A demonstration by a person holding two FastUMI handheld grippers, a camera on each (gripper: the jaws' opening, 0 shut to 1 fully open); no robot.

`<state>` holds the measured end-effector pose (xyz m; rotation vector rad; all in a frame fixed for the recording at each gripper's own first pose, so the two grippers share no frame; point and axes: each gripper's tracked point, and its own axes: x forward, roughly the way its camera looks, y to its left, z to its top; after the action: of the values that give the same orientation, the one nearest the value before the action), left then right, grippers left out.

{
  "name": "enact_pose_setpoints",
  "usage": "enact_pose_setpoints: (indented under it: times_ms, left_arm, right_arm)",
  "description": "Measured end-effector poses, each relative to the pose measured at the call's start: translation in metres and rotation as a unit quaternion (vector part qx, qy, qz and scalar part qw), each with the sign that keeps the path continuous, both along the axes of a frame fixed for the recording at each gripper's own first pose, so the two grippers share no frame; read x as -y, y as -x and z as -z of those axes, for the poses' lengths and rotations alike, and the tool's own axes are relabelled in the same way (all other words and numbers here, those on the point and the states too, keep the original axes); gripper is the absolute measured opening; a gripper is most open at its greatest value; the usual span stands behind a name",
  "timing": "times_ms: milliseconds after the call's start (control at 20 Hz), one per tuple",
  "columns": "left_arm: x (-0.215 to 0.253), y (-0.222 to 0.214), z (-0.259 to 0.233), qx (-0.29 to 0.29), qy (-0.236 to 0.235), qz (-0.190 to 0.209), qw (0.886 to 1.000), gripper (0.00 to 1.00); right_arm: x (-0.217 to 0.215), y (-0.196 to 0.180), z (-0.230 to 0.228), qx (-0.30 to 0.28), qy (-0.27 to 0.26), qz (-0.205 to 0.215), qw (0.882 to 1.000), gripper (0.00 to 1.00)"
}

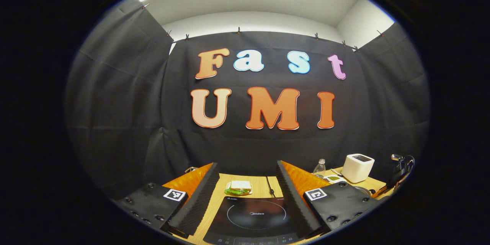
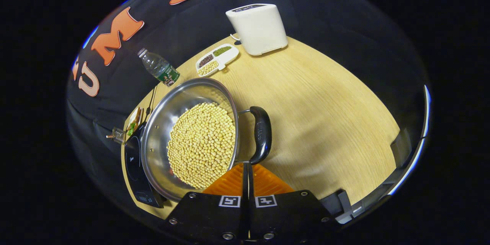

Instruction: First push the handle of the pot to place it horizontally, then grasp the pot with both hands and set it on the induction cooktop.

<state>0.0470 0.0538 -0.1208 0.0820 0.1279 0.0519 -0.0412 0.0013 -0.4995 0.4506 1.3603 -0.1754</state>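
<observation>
Your right gripper has its jaws pressed together on nothing, tips just at the near end of the pot handle, so it's the nearer hand for the push. The handle's long axis runs straight away from those tips, alongside the pot rim; the pot of beans sits on the table just beside the induction cooktop. Your left gripper hangs with jaws spread wide and empty above the cooktop, the pot's landing spot.

Toaster, btl, bean tray, sandwich.
</observation>
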Motion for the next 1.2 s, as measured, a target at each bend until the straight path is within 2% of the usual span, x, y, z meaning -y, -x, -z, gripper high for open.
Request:
enact_pose_setpoints:
  times_ms: [300, 500, 900, 1050, 1200]
  left_arm:
    - [-0.001, -0.008, 0.021, -0.031, 0.005, 0.003, 1.0, 0.98]
    - [0.002, -0.009, 0.031, -0.046, 0.007, 0.008, 0.999, 0.97]
    - [0.026, -0.016, 0.067, -0.08, -0.004, 0.039, 0.996, 0.97]
    - [0.033, -0.02, 0.089, -0.107, -0.004, 0.046, 0.993, 0.98]
    - [0.051, -0.026, 0.108, -0.139, 0.01, 0.061, 0.988, 0.98]
  right_arm:
    - [0.01, -0.021, 0.007, 0.006, 0.025, -0.001, 1.0, 0.0]
    - [0.014, -0.039, 0.014, 0.011, 0.029, 0.015, 0.999, 0.0]
    - [0.025, -0.068, 0.023, 0.019, 0.049, 0.024, 0.998, 0.0]
    - [0.021, -0.074, 0.025, 0.021, 0.042, 0.027, 0.999, 0.0]
    - [0.027, -0.081, 0.008, 0.04, 0.017, 0.034, 0.998, 0.0]
